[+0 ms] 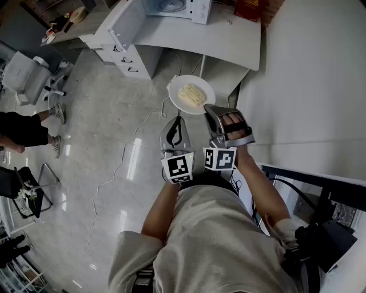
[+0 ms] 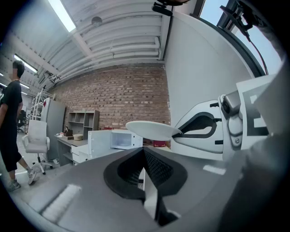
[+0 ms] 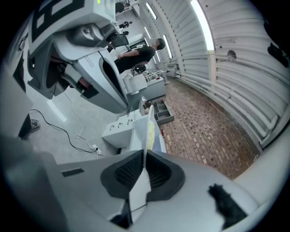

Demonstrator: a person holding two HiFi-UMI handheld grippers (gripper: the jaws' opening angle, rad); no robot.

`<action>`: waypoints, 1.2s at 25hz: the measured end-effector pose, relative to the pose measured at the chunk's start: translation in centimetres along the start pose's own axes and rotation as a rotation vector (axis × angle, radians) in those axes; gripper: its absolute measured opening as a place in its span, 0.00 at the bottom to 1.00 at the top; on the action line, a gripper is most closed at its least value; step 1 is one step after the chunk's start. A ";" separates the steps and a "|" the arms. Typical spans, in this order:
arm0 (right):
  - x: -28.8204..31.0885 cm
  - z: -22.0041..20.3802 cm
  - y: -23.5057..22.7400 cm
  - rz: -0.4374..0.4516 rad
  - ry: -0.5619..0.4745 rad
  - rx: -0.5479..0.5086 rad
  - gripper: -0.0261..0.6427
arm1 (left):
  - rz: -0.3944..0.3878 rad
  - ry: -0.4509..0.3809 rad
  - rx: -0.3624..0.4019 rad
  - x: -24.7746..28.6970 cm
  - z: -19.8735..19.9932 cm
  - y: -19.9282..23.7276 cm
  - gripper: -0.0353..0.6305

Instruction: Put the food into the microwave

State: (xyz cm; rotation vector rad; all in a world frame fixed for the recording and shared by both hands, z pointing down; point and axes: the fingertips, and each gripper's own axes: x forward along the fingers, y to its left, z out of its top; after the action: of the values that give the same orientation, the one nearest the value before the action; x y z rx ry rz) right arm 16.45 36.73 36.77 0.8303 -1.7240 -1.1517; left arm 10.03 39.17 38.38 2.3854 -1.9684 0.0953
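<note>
The plate [image 1: 173,87] is carrying pale yellow food [image 1: 191,95], and the right gripper [image 1: 209,109] is pinching its near rim. The left gripper [image 1: 178,119] is hovering just beside, jaws together, empty. Beyond, the microwave [image 1: 171,7] is standing open on the desk [image 1: 223,40].

The plate [image 1: 174,86] is white. The food [image 1: 191,95] is pale yellow. The microwave [image 1: 200,10] is white, and so is the table [image 1: 229,43]. A box [image 1: 247,8] is red. The floor [image 1: 103,131] is shiny grey. The wall [image 2: 118,95] is red-brown brick. The left gripper [image 1: 176,120] and right gripper [image 1: 209,110] are grey, with black inside the jaws. Their cubes [image 1: 177,167] are white with black squares. The shirt [image 1: 217,240] is light grey.
</note>
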 end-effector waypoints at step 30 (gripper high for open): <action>4.0 5.8 -0.4 -0.050 0.098 -0.237 0.07 | -0.092 -0.016 0.022 0.1 -0.4 6.3 0.06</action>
State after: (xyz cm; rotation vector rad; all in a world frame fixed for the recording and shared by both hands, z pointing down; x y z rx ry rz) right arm 9.55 35.16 36.53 0.7743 -1.4609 -1.2979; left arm 3.81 37.93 38.78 2.4934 -1.8708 0.0953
